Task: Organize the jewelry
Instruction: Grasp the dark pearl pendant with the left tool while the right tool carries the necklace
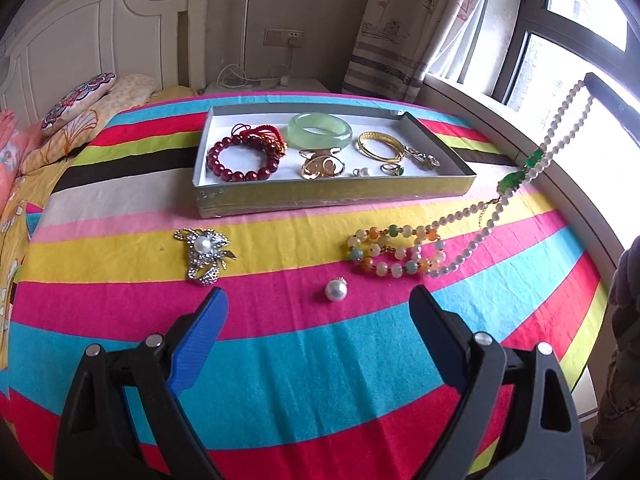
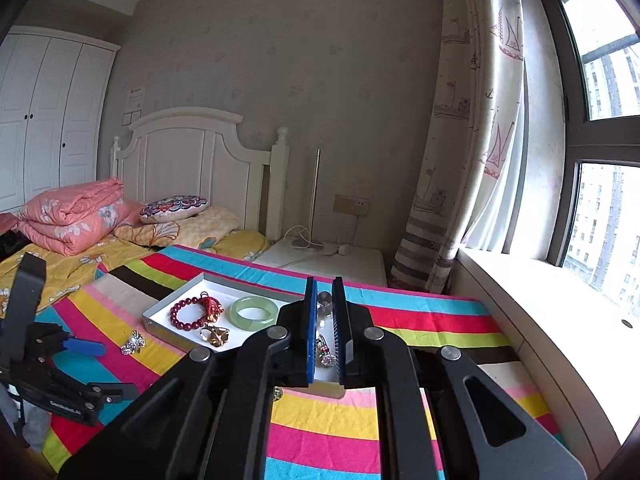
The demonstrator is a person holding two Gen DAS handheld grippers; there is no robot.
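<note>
A shallow white-lined jewelry tray (image 1: pixel 340 196) on the striped cloth holds a red bead bracelet (image 1: pixel 240 156), a green jade bangle (image 1: pixel 320 130), a gold bangle (image 1: pixel 378 146) and rings. In front lie a pearl brooch (image 1: pixel 206 254), a loose pearl (image 1: pixel 335 290) and a pastel bead bracelet (image 1: pixel 396 250). My left gripper (image 1: pixel 318 300) is open just before the loose pearl. My right gripper (image 2: pixel 322 308) is shut on a white pearl necklace (image 1: pixel 560 128) with a green pendant (image 1: pixel 510 180); it hangs from high at the right, its lower end by the pastel bracelet.
The striped cloth (image 1: pixel 280 344) covers the bed. Pillows (image 1: pixel 80 100) and a folded pink quilt (image 2: pixel 72 216) lie at the far left by the headboard. A nightstand (image 2: pixel 320 256), curtain and window sill (image 2: pixel 540 300) stand at the right.
</note>
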